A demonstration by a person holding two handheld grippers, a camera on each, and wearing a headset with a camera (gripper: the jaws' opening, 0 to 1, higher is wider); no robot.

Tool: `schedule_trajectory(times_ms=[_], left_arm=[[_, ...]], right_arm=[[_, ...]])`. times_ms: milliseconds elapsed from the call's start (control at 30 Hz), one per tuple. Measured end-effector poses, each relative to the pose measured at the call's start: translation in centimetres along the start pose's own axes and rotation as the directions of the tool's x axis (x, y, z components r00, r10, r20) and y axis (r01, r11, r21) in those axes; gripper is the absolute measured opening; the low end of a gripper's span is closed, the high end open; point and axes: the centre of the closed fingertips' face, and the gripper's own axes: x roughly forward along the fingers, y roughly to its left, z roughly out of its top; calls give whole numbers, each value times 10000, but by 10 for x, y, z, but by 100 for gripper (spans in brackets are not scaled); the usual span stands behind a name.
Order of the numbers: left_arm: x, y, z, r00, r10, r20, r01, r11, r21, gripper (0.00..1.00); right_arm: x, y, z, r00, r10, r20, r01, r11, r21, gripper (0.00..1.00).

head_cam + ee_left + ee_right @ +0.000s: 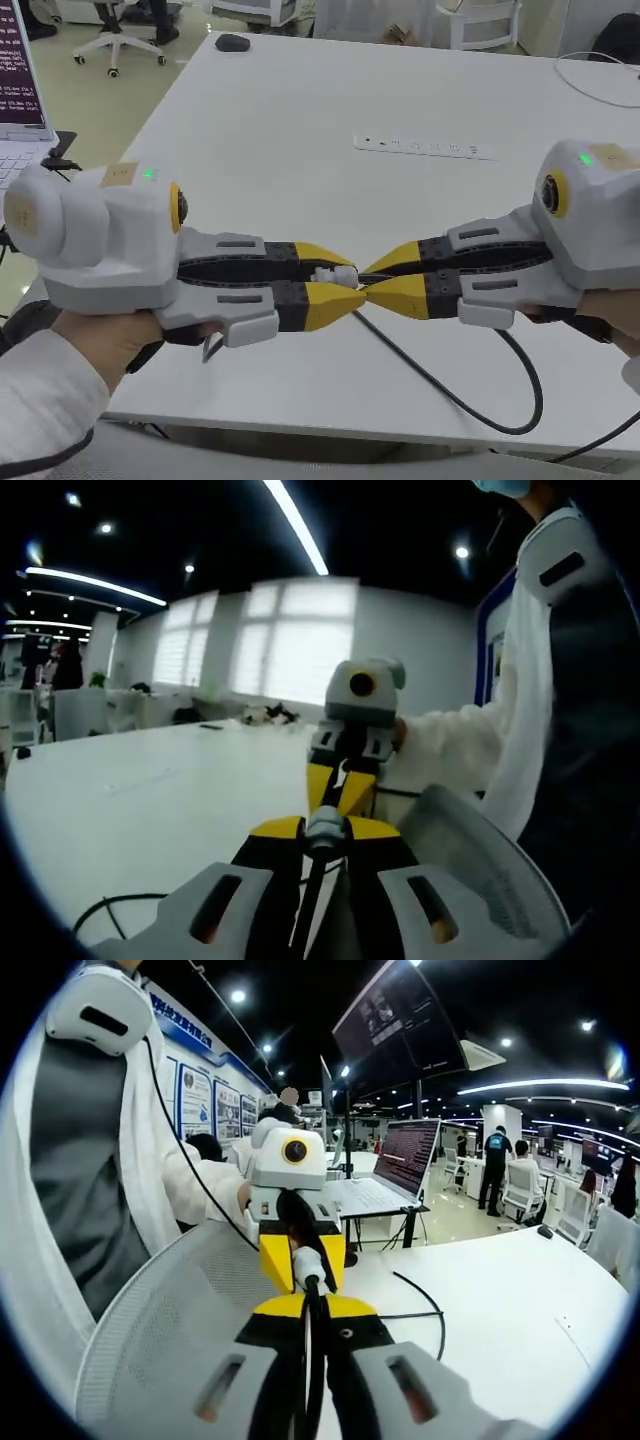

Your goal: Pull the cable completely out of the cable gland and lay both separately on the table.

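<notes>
**Hands low in frame, jaws nose to nose on gland and cable**

Lower left: left hand (105,340). Right edge: right hand (610,310). Each holds a gripper roughly level above the near edge of the white surface (300,120).

Centre frame, the left gripper (352,280) has its jaws narrow, clamped on the white cable gland (335,273). The right gripper (372,281) faces it with jaws nearly closed, pinching the black cable (450,395) right at the gland. The yellow tips of the two grippers touch or almost touch; I cannot tell which.

The cable sits in the gland, not pulled out. In the right gripper view it runs up between the jaws straight into the gland's end. Below the tips it drops toward lower right, lies on the surface, loops and curves back up under the right gripper.

Farther back, right of centre, a white power strip (425,147) lies flat. A dark mouse (232,42) sits at the top of the frame and a thin white wire (590,80) at upper right. Off the surface at upper left is a laptop (20,90), with an office chair (115,35) on the floor behind it.
</notes>
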Motion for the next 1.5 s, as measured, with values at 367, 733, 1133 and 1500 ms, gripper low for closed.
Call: schedule_trajectory(times_ms=[367, 733, 1133, 1500], left_arm=[[1, -4, 0, 9999, -106, -9, 106, 9999, 80, 17], [3, -9, 0, 9994, -346, -47, 347, 9992, 195, 17], [4, -17, 4, 9970, -756, 191, 751, 9968, 267, 17], [-2, -7, 14, 9973, -325, 665, 314, 9994, 169, 17]], right_arm=[[-2, 5, 1, 9992, 286, -261, -284, 9996, 83, 4], [-10, 10, 7, 9996, 284, -60, -283, 9993, 257, 6], [-15, 15, 13, 9990, 279, 339, -319, 9919, 1231, 5], [-20, 2, 18, 9954, 476, 825, -603, 9855, 1583, 4]])
